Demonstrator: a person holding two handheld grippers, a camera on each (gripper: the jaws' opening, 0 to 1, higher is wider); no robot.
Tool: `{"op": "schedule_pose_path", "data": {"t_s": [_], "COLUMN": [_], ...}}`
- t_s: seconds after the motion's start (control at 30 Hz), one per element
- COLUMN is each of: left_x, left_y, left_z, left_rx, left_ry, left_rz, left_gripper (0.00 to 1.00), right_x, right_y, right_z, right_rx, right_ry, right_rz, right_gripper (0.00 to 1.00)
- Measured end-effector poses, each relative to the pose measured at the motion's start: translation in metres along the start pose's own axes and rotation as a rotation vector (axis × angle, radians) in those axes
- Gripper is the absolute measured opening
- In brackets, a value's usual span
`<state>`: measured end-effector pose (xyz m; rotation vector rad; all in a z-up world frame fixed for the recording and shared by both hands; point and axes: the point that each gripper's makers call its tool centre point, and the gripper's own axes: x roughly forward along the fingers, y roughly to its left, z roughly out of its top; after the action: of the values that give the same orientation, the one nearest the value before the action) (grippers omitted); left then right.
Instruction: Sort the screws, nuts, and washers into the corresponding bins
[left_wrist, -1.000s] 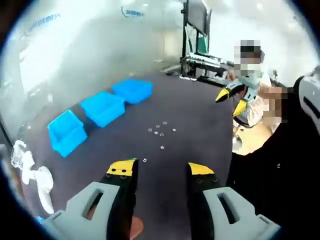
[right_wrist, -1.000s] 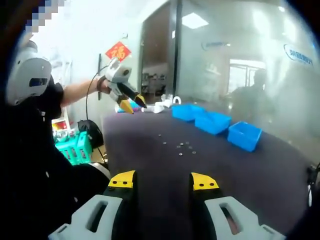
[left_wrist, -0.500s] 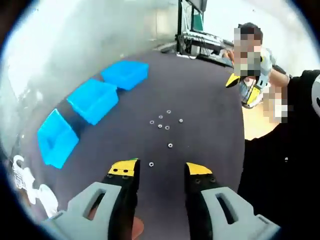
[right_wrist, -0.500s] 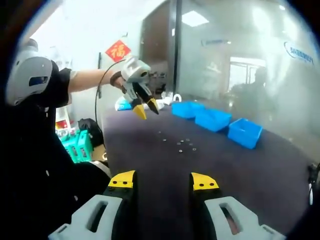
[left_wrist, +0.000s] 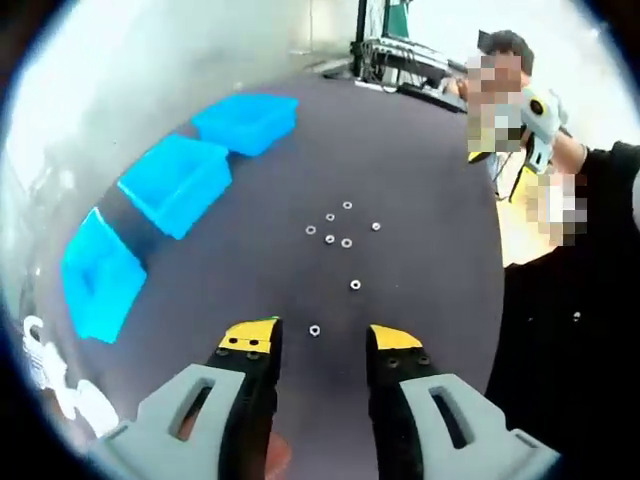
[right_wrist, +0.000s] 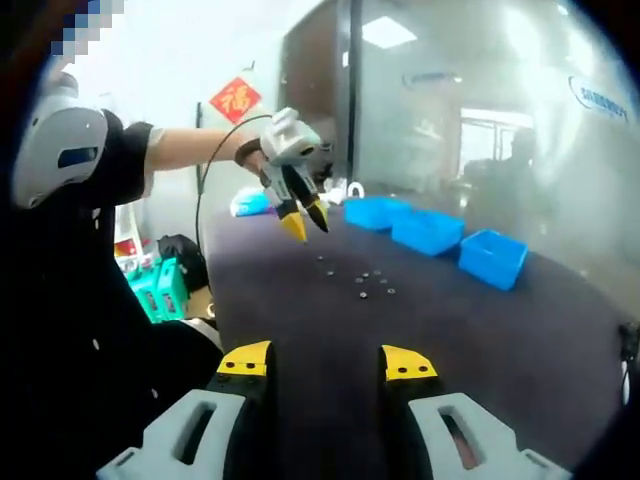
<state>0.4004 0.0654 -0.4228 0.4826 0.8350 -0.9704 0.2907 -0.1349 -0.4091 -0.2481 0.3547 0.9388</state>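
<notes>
Several small nuts and washers lie loose on the dark table: a cluster (left_wrist: 335, 222), one washer (left_wrist: 355, 285) nearer, and one nut (left_wrist: 315, 330) just ahead of the gap between my left gripper's jaws. My left gripper (left_wrist: 322, 338) is open and holds nothing. In the right gripper view the left gripper (right_wrist: 307, 222) hangs in the air, tips down, above and left of the same pieces (right_wrist: 362, 285). My right gripper (right_wrist: 326, 362) is open and empty, well back from the pieces. Three blue bins (left_wrist: 175, 182) stand in a row, also seen at the table's far side (right_wrist: 428, 230).
A person's arm and dark sleeve (right_wrist: 150, 155) carry the left gripper. A green crate (right_wrist: 160, 290) sits on the floor left of the table. White items (left_wrist: 40, 350) lie near the bins' end. A desk with equipment (left_wrist: 400, 55) stands beyond the table.
The left gripper has moved forward and tilted down over the table, so the loose pieces sit closer to its jaws. In the right gripper view it has swung right and lower. The right gripper stays put.
</notes>
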Motion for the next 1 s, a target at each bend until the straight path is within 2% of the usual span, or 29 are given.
{"op": "schedule_pose_path", "data": {"t_s": [0.3, 0.5, 0.83, 1.0], "left_x": [0.018, 0.024, 0.033, 0.034], "left_y": [0.001, 0.004, 0.006, 0.008], "left_z": [-0.008, -0.015, -0.022, -0.024], "left_rx": [-0.006, 0.016, -0.015, -0.042], "left_ry": [0.038, 0.064, 0.083, 0.081], "left_rz": [-0.010, 0.013, 0.010, 0.010], "left_gripper": [0.30, 0.26, 0.22, 0.15], "right_x": [-0.003, -0.007, -0.013, -0.013], "right_y": [-0.002, -0.002, -0.005, -0.005], "right_z": [-0.004, -0.009, -0.013, -0.014], "right_rx": [0.023, 0.031, 0.043, 0.044], "right_ry": [-0.007, -0.003, -0.008, -0.008], "right_rz": [-0.011, -0.020, -0.036, -0.037], "right_gripper": [0.36, 0.36, 0.36, 0.36]}}
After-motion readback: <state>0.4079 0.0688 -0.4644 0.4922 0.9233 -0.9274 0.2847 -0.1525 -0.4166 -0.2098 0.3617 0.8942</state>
